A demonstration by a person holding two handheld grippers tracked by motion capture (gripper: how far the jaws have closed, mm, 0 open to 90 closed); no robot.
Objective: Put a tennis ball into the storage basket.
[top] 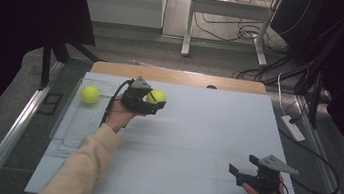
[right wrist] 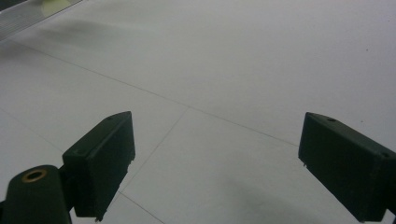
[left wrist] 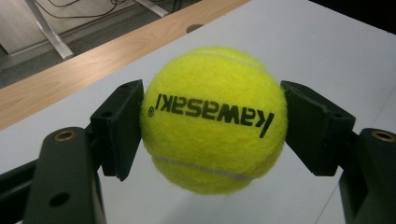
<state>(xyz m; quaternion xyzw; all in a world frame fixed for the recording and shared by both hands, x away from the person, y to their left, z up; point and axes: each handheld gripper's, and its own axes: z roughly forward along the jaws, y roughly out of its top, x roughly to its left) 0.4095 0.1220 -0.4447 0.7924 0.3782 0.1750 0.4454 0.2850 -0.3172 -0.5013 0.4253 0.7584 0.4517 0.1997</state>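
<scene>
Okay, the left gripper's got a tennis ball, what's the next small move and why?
Probably carry it left over the clear tray and lower it. The left gripper is shut on the held ball, lifted off the table, while another ball already lies in that tray.

Ball [top: 90, 94] in tray [top: 62, 133] — table's [top: 194, 145] left

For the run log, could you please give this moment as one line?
left gripper: shut on tennis ball, lifted | right gripper: open, idle | second ball: in clear tray
</scene>
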